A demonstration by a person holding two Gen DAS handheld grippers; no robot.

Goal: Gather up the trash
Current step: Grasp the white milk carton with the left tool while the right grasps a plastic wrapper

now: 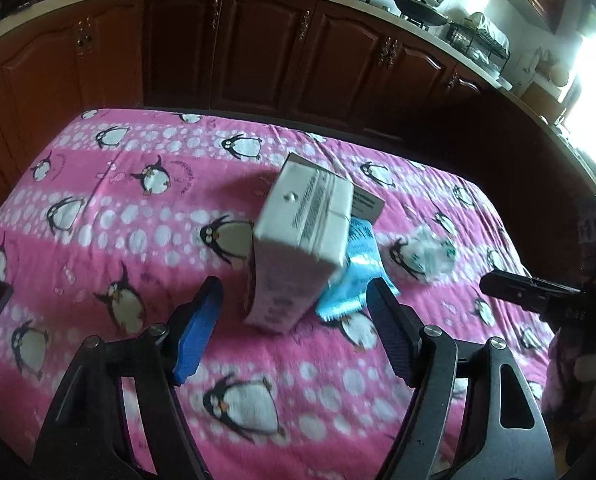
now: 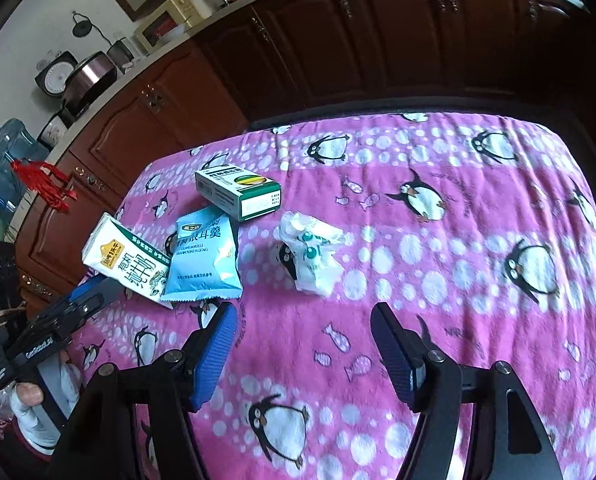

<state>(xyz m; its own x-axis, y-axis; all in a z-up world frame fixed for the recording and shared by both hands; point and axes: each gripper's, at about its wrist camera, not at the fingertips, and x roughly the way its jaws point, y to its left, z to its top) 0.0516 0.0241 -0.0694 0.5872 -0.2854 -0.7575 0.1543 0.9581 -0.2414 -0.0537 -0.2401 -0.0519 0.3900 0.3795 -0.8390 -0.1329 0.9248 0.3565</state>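
Observation:
A white milk carton (image 1: 298, 240) stands tilted on the pink penguin cloth, just ahead of my open left gripper (image 1: 294, 300); it also shows in the right wrist view (image 2: 126, 260). A light blue snack packet (image 2: 204, 258) lies beside the carton and shows behind it in the left wrist view (image 1: 357, 264). A green and white box (image 2: 238, 192) lies farther back. A crumpled white wrapper (image 2: 311, 254) lies in front of my open, empty right gripper (image 2: 303, 326); it also shows in the left wrist view (image 1: 431, 254). The left gripper (image 2: 78, 304) shows at the left, by the carton.
The pink penguin cloth (image 2: 437, 280) covers the table. Dark wooden kitchen cabinets (image 1: 258, 52) run behind it under a counter with pots and bottles. Water jugs (image 2: 6, 148) stand at the far left. The right gripper's body (image 1: 537, 296) shows at the table's right side.

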